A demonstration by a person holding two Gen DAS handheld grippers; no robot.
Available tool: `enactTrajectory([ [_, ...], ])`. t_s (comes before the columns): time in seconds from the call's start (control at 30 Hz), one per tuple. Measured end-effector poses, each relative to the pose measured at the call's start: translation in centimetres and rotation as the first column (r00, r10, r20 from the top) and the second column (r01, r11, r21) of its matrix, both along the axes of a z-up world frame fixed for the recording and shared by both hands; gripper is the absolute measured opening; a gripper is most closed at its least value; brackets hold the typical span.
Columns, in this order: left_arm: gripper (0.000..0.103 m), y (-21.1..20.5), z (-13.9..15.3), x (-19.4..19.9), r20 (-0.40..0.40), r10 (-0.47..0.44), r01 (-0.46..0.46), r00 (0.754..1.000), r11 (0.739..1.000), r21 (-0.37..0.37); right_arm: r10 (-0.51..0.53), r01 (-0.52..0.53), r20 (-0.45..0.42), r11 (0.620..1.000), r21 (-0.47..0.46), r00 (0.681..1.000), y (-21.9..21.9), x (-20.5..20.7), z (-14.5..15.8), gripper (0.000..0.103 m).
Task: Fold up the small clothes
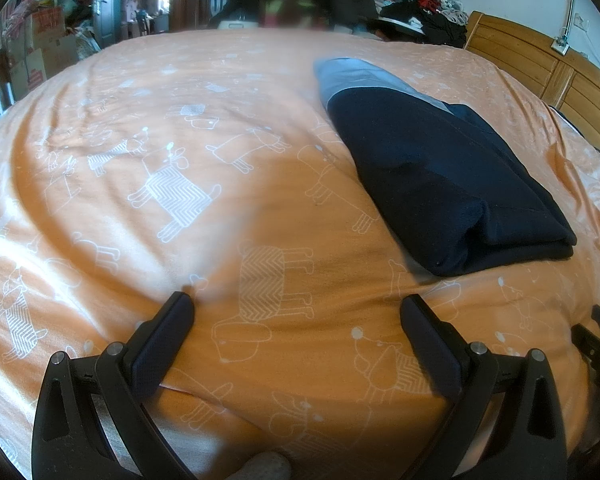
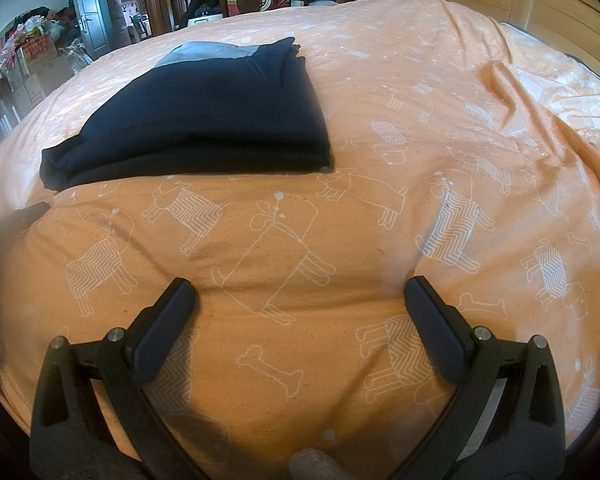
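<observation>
Both tongs are seen with jaws spread wide and nothing between them: the left gripper and the right gripper are held over the orange sheet, which is printed with white dogs and bones. A folded navy garment with a grey band at its far end is laid flat on the sheet, ahead of the left gripper to its right and ahead of the right gripper to its left. No brand or label can be read; red writing on a carton is too blurred. Wide bare sheet is left around the garment. A wooden headboard closes the right edge.
</observation>
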State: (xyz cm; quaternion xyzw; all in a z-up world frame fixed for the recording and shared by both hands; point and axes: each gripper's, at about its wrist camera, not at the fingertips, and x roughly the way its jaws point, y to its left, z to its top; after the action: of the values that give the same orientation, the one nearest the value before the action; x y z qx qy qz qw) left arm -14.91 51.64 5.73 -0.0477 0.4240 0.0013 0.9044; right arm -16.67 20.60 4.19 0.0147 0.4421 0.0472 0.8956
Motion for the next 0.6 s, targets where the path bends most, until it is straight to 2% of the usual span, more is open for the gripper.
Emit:
enactTrajectory([
  [0.6,0.103,-0.02,0.01,0.02,-0.001,0.0,0.0,1.0,1.0,-0.001,-0.002,0.002,-0.001,1.0,0.004,1.0,0.09,-0.12,-0.04,0.103],
])
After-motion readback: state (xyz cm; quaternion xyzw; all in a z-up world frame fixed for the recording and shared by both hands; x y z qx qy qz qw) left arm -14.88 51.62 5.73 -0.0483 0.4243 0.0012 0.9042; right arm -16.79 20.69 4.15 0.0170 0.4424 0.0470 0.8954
